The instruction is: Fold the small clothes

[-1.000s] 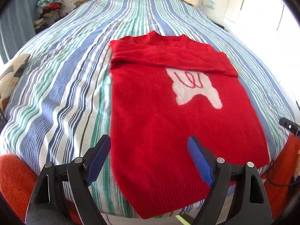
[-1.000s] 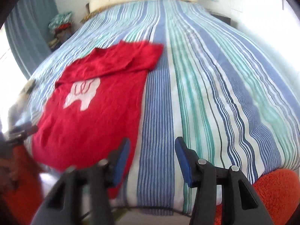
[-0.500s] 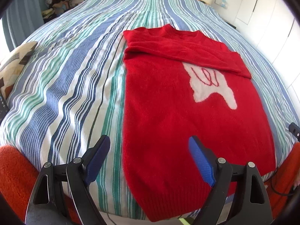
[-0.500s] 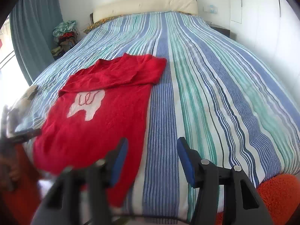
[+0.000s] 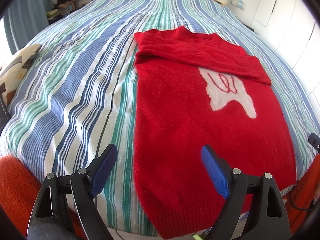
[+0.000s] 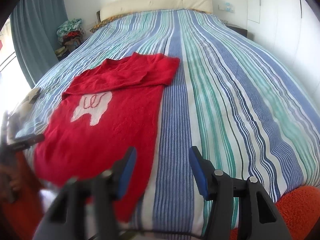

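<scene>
A small red sweater (image 5: 186,120) with a white figure on its chest lies flat on the striped bed, its sleeves folded across the top; it also shows in the right wrist view (image 6: 112,120). My left gripper (image 5: 159,172) is open and empty, hovering above the sweater's lower left hem. My right gripper (image 6: 163,172) is open and empty, hovering above the sweater's lower right edge and the bedspread beside it. Both hold nothing.
The blue, green and white striped bedspread (image 5: 80,76) covers the bed. A patterned cushion (image 5: 16,70) lies at the left edge. A pile of clothes (image 6: 70,32) sits beside the headboard. Orange fluffy fabric (image 6: 296,210) lies below the bed's front edge.
Both grippers have moved, so the sweater sits further right in the left wrist view and the bed shows more fully in the right wrist view. Both stay open.
</scene>
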### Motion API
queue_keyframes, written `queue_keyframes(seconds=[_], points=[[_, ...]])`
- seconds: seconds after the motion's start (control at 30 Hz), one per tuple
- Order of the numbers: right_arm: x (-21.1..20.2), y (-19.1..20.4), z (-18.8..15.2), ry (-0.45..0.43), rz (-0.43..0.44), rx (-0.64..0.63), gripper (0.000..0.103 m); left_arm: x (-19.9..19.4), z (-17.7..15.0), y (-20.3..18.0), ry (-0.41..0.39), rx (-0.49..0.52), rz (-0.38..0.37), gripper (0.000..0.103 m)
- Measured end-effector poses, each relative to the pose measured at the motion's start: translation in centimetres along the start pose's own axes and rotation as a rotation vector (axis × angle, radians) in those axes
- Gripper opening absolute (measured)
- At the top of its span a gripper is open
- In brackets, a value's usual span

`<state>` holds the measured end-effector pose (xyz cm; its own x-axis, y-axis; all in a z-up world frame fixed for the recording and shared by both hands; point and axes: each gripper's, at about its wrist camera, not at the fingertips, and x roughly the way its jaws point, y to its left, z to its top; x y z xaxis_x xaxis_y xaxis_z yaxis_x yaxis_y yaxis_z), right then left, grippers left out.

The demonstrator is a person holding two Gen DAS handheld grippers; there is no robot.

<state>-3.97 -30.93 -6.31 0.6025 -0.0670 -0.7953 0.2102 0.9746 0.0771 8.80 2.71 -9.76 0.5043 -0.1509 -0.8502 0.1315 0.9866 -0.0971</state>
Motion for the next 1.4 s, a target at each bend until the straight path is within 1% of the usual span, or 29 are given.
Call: queue_keyframes(seconds=[0.2,0.53,0.93,1.13,1.4], points=[[0.1,-0.1,0.0,0.001,0.001,0.004,0.054,-0.1,0.0,0.0,-0.005,0.004,0.007,0.087],[0.0,-0.1,0.0,0.002,0.006,0.007,0.054,-0.1,-0.2,0.6,0.006,-0.017,0.019,0.088],[0.0,0.0,0.0,0.004,0.012,0.007,0.054,0.0,-0.7,0.8,0.022,-0.009,0.039,0.088],[0.1,0.2,-0.1,0.007,0.016,0.007,0.054,0.0,-0.7,1.2,0.026,-0.027,0.036,0.088],[0.2,0.1,0.0,0.005,0.018,0.019,0.054,0.1,-0.7,1.4,0.031,-0.021,0.044,0.088]])
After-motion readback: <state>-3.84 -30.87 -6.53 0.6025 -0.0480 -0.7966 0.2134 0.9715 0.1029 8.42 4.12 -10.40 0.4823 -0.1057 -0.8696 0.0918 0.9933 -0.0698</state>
